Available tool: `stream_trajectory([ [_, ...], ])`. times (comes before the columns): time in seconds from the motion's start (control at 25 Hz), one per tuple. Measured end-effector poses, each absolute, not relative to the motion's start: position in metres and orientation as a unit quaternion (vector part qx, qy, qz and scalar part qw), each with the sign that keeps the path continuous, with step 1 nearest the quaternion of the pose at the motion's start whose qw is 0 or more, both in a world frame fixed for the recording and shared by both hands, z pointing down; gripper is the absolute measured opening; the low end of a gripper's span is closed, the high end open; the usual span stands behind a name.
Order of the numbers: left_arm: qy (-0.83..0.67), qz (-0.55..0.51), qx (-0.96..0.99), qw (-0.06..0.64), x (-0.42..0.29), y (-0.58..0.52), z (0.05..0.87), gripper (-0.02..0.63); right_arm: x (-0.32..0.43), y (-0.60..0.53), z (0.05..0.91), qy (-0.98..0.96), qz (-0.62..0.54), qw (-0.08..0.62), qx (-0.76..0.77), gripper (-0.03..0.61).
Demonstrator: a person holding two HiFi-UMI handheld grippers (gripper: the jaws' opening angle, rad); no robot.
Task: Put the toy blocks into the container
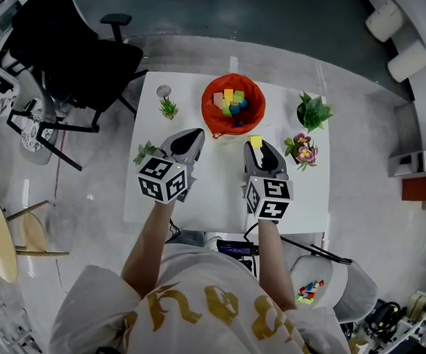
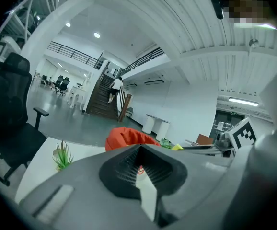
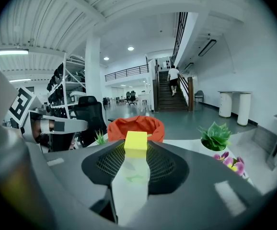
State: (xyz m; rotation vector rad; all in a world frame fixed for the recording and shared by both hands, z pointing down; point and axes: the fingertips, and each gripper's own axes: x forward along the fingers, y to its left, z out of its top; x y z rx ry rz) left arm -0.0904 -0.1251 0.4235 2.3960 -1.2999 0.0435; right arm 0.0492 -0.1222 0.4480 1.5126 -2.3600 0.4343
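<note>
table [image 1: 217, 194] centre bare, open lane to orange container [image 1: 233, 103] at far edge mid. far-left corner: sm plant [image 1: 169, 108] + cup [image 1: 163, 91]. left edge: plant [image 1: 145, 152] just beside left gripper [image 1: 191, 139], tight. right edge: flower pot [image 1: 302, 150]; far-right corner: green plant [image 1: 313, 112]. near edge free.
</note>
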Motion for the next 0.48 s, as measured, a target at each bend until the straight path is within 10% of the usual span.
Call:
stream_trajectory([
  [0.48,-0.462,0.012,0.862,0.209,-0.089,-0.151,0.423,0.000,0.044,-0.148,0.438,-0.823,0.145,0.141,0.530,0.170],
])
